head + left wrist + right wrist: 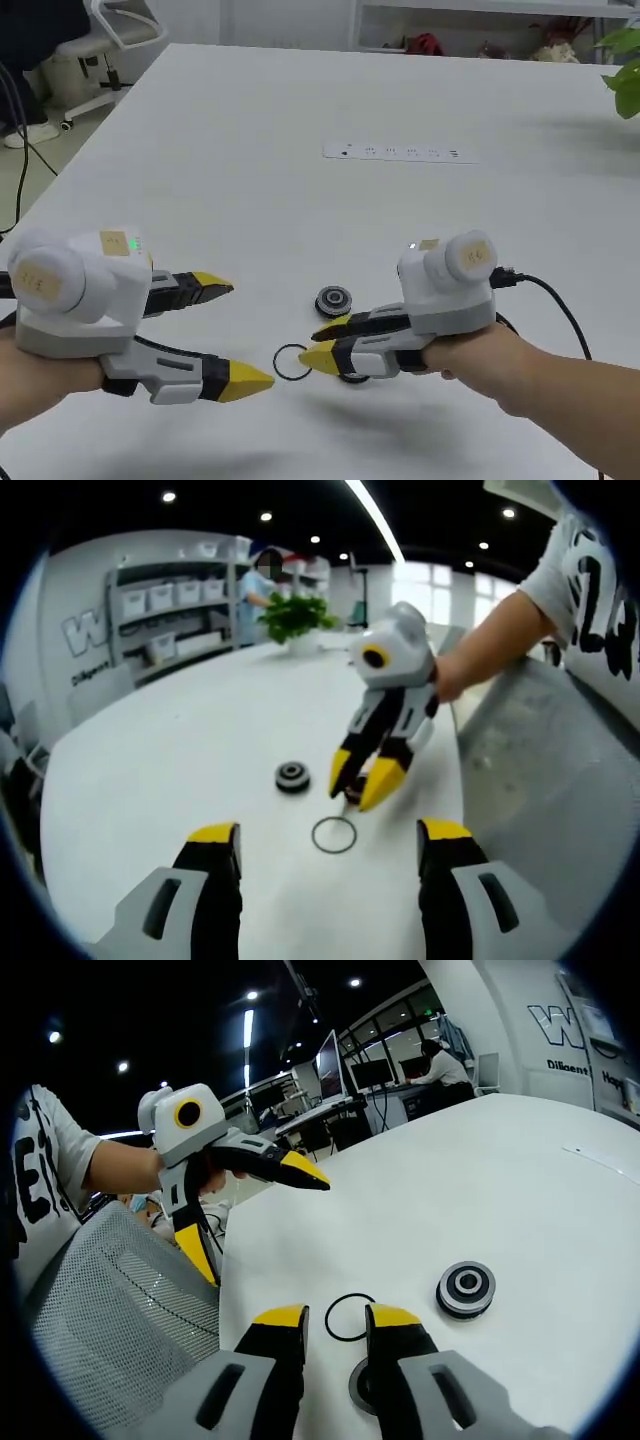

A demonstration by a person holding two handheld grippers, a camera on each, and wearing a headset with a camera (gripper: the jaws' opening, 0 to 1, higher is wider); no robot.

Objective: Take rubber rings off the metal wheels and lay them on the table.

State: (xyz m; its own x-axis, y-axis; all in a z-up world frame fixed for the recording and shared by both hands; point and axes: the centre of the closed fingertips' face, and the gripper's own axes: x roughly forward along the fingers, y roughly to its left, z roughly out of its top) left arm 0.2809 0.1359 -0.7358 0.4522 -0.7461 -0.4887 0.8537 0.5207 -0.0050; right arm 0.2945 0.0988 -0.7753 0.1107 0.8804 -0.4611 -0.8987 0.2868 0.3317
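My left gripper (235,332) gapes wide and empty. My right gripper (320,348) holds nothing, its jaws a narrow gap apart. A thin black rubber ring (292,362) lies flat just beside its tips, with a small round metal wheel (333,300) near. I'd pin that wheel and peel outward. The white table (300,200) is open ahead, and its near edge is close.

Ring (276,362) flat on the table (300,120) — a wheel (333,300) just beyond
Left gripper (245,335) spread wide; right gripper (312,346) narrowly parted, its yellow tips just beside the ring
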